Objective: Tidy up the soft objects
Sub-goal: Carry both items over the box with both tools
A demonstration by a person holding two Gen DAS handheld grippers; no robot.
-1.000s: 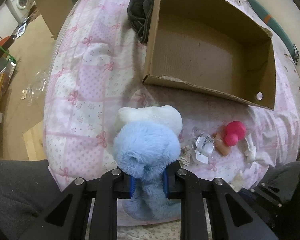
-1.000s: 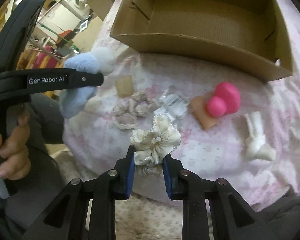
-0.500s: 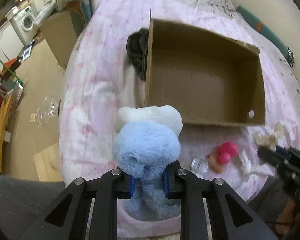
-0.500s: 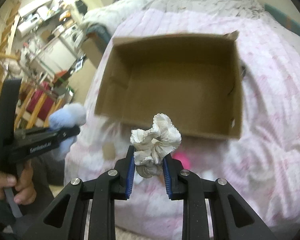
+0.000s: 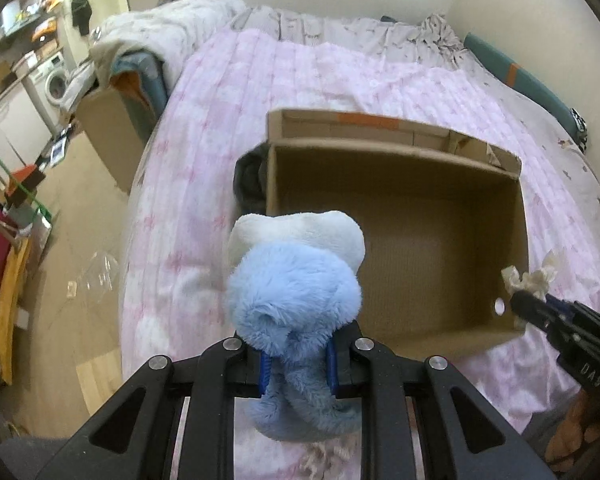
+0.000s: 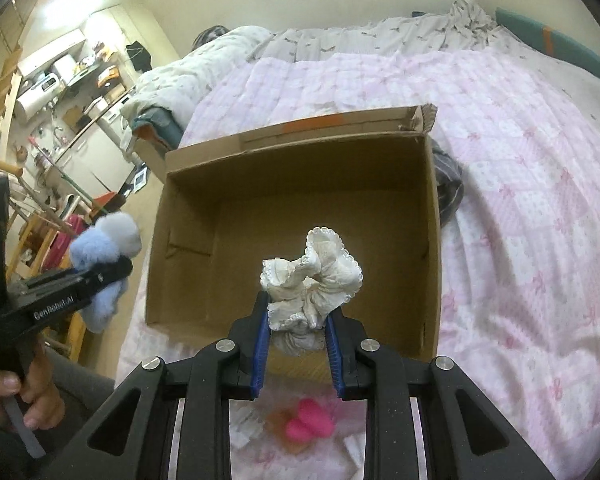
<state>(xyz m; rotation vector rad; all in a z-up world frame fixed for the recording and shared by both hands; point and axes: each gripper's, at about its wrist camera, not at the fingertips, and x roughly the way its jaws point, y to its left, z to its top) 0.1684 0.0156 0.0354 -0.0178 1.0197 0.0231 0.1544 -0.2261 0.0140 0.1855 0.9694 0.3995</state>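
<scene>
My left gripper (image 5: 297,364) is shut on a fluffy blue and white plush toy (image 5: 294,296), held above the near left corner of an open cardboard box (image 5: 396,336). My right gripper (image 6: 296,344) is shut on a cream lace scrunchie (image 6: 312,276), which hangs over the near wall of the same box (image 6: 184,248). In the left wrist view the right gripper (image 5: 518,302) with the scrunchie (image 5: 532,278) shows at the box's right corner. In the right wrist view the left gripper (image 6: 120,270) holds the plush (image 6: 104,248) left of the box. Nothing lies inside the box.
The box rests on a pink quilted bed (image 5: 204,184). A dark cloth bundle (image 5: 250,180) lies against the box's far left side. A pink toy (image 6: 310,424) lies on the quilt below my right gripper. A hand (image 6: 16,396) grips the left tool. Floor and furniture lie to the left.
Both grippers have risen from the quilt and moved toward the box, each carrying its object. The small items on the bed have dropped below the views.
</scene>
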